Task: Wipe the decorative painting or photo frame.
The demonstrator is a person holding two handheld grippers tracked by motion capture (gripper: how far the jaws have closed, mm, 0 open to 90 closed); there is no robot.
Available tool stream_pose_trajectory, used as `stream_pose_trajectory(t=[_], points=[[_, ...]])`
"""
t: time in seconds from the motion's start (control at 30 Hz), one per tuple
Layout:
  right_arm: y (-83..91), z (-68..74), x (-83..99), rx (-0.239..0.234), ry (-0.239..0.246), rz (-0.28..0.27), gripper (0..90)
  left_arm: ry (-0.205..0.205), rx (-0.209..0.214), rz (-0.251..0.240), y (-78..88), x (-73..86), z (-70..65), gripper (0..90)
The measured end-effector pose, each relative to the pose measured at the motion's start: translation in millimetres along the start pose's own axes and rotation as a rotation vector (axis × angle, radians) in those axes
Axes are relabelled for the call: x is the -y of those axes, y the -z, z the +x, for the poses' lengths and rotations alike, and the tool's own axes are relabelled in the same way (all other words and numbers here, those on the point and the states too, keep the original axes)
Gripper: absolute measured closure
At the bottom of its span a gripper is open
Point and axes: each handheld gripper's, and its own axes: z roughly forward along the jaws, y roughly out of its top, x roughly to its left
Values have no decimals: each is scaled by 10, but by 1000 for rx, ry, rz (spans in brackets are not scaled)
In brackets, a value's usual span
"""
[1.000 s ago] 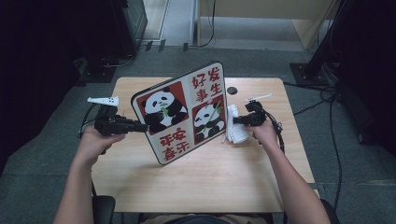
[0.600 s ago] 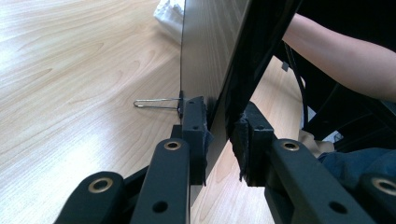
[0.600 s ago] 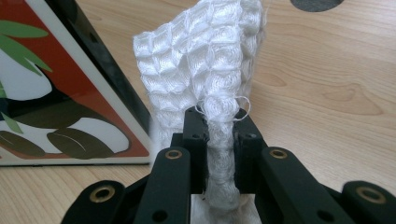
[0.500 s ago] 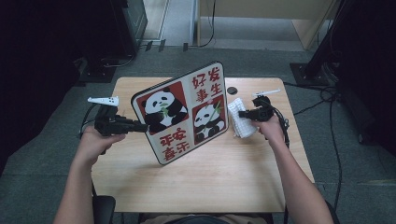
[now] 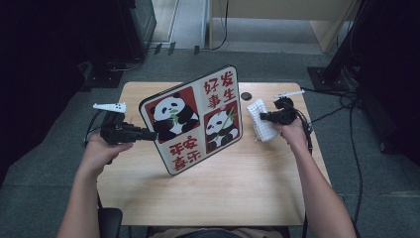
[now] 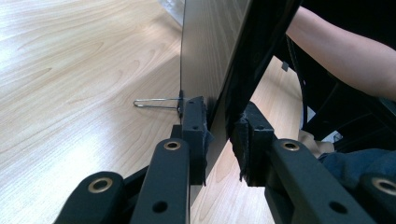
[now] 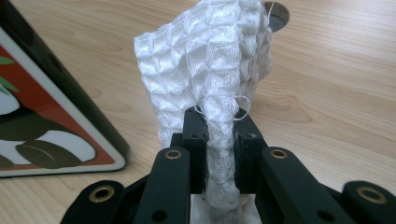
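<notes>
1. The left gripper [image 5: 143,134] is clamped on the left edge of the square black-framed panda picture board [image 5: 198,119].
2. The board stands tilted on edge on the light wooden table [image 5: 213,193], its face toward the person and its top edge rising to the right. It bears red Chinese characters and two pandas.
3. The right gripper [image 5: 263,117] pinches the white waffle-weave cloth [image 7: 210,79] just right of the board.

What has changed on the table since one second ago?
The right tool, shut on the white cloth, moved away from the panda board, to the right and farther up the table. The left tool still clamps the board's edge, tilted as before.
</notes>
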Motion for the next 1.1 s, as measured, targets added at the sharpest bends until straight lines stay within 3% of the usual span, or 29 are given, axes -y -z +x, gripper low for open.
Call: stream_pose_trajectory(t=[0.33,0.7,1.1], points=[[66,-195,-4,78,-23,-9,797,-1,0,2,-1,1,0,756],[-212,-253,159,145,17,54,794,2,3,4,-3,4,3,754],[-330,-322,270,136,-4,52,762,3,-1,6,-7,4,0,754]])
